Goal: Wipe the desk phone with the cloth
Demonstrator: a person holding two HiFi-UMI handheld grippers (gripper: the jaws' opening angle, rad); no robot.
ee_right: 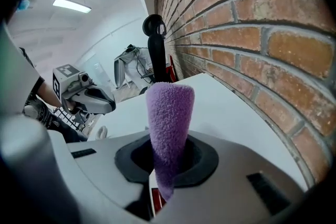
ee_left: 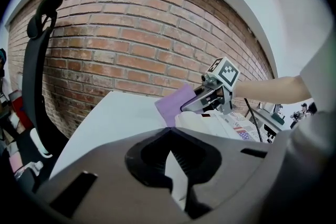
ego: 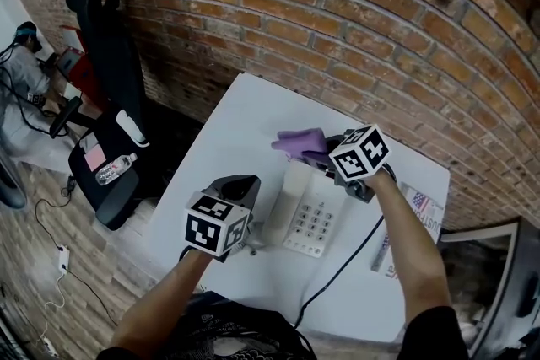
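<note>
On the white table the desk phone sits with its handset on and keypad up. The right gripper is clamped tight on the purple cloth, just over the phone's far end. The left gripper sits beside the handset, jaws closed to a sliver with nothing in them. My take: lay the cloth flat, drag it lightly along the keypad, and brace the phone with the left. The leaflet print and key digits are too small to read.
</note>
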